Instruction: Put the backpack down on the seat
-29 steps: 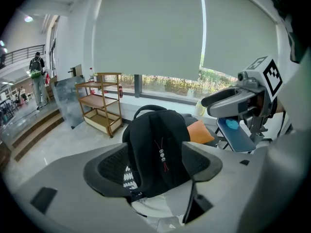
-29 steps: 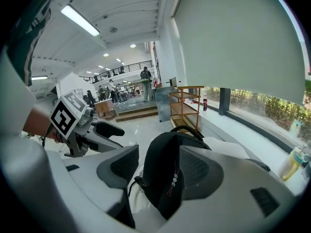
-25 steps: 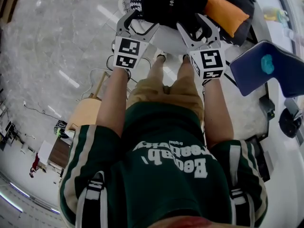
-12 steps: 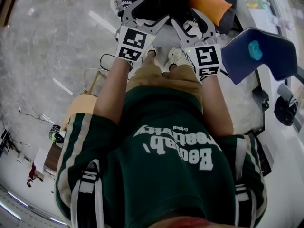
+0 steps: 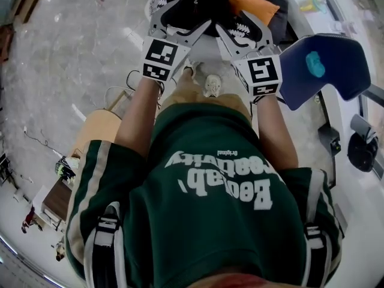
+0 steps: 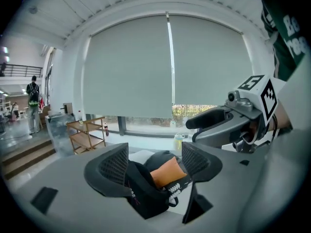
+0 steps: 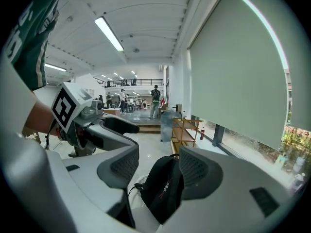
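Backpack (image 5: 195, 2) carried farther forward beside orange cushion (image 5: 255, 8); blue chair (image 5: 324, 65) right.

The left gripper (image 6: 155, 161) is seen with its jaws apart, and the black backpack (image 6: 141, 198) is held between their mesh pads. The fabric is pressed against the left pad, and a strap with white print is passed under the right one. An orange cushion (image 6: 167, 173) is seen just behind the backpack, against a dark rounded shape. The right gripper (image 6: 209, 127) is seen at the right, level with the left one, with its marker cube (image 6: 260, 93) turned upward. A wide window (image 6: 170, 67) is covered by a blind. A wooden rack (image 6: 87, 132) is set beside it, and a person (image 6: 33, 101) is seen far left.
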